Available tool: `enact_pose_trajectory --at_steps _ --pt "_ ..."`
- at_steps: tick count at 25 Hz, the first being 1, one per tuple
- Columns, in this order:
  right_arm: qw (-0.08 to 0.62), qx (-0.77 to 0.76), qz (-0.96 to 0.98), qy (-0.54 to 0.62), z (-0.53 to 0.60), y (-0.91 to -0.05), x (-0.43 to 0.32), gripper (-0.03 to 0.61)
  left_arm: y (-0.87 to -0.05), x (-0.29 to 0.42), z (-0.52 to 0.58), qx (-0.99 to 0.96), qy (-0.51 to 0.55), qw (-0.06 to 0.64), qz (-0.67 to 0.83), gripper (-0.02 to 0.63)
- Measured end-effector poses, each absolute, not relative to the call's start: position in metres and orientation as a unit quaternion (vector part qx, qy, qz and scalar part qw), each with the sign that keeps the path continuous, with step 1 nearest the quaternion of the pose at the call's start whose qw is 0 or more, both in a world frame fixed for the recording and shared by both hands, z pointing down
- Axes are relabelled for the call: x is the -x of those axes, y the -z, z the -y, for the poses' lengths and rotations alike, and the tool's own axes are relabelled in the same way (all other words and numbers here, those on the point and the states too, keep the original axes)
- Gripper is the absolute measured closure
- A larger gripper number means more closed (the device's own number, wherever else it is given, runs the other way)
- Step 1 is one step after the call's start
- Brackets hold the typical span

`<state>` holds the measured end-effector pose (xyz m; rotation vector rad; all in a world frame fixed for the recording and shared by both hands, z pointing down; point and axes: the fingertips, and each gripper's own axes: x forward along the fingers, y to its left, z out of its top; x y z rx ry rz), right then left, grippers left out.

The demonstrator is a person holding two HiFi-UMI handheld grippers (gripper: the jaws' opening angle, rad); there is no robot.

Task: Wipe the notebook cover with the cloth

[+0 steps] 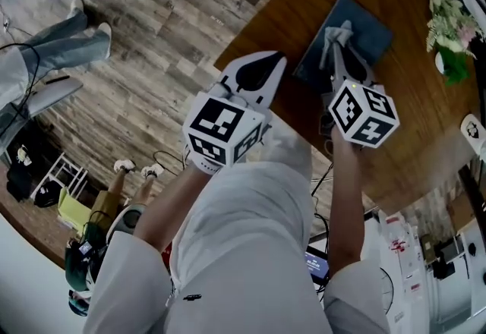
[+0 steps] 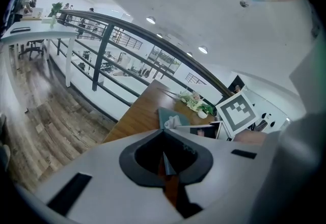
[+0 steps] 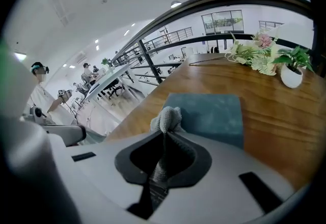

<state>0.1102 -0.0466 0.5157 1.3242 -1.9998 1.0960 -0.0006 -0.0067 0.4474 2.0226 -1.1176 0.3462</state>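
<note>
Holds the cloth (image 1: 339, 35) in the right gripper (image 1: 339, 48), with the jaws pinching a bunched fold of it, so that a small knob of grey fabric sticks out past the tips as a pad for wiping. Shows the same grip in the right gripper view: the cloth (image 3: 165, 118) squeezed between jaws almost together, just over the near edge of the notebook (image 3: 209, 116). Cannot tell whether the cloth already touches the cover or hangs just above it. Finds the notebook (image 1: 368, 29) flat on the counter (image 1: 395, 127), teal cover up, close to the counter's edge and well apart from the flowers (image 3: 254, 52) and the small white pot (image 3: 291, 76) at the far side. Holds the left gripper (image 1: 262, 70) near the counter's edge, apart from the notebook, with the jaws pressed together on nothing; probably parked there to leave room for the wiping arm. Looks like the very start of the wipe, with the cloth at the near edge and most of the cover ahead of it. Calls next, most likely, for a light press down and a sweep across the cover toward the far side. Risks pushing the notebook along the smooth wood, with nothing to pin it; could perhaps use the left gripper to steady one edge.
</note>
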Motion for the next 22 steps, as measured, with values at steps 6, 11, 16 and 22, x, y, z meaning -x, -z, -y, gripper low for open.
enact_pose_trajectory --at_steps 6,11,16,22 --pt "0.251 -0.488 0.735 -0.399 0.043 -0.516 -0.110 0.551 -0.449 -0.001 0.001 -0.797 -0.138 0.394 0.437 0.594" --pt "0.251 -0.463 0.749 -0.403 0.038 -0.516 -0.095 0.551 -0.450 0.001 -0.001 -0.799 -0.141 0.392 0.434 0.594" --pt "0.253 -0.448 0.754 -0.408 0.022 -0.517 -0.078 0.551 -0.453 0.002 -0.007 -0.799 -0.147 0.394 0.430 0.594" --pt "0.252 -0.436 0.759 -0.413 0.003 -0.516 -0.061 0.552 -0.452 0.005 -0.019 -0.805 -0.153 0.390 0.421 0.594"
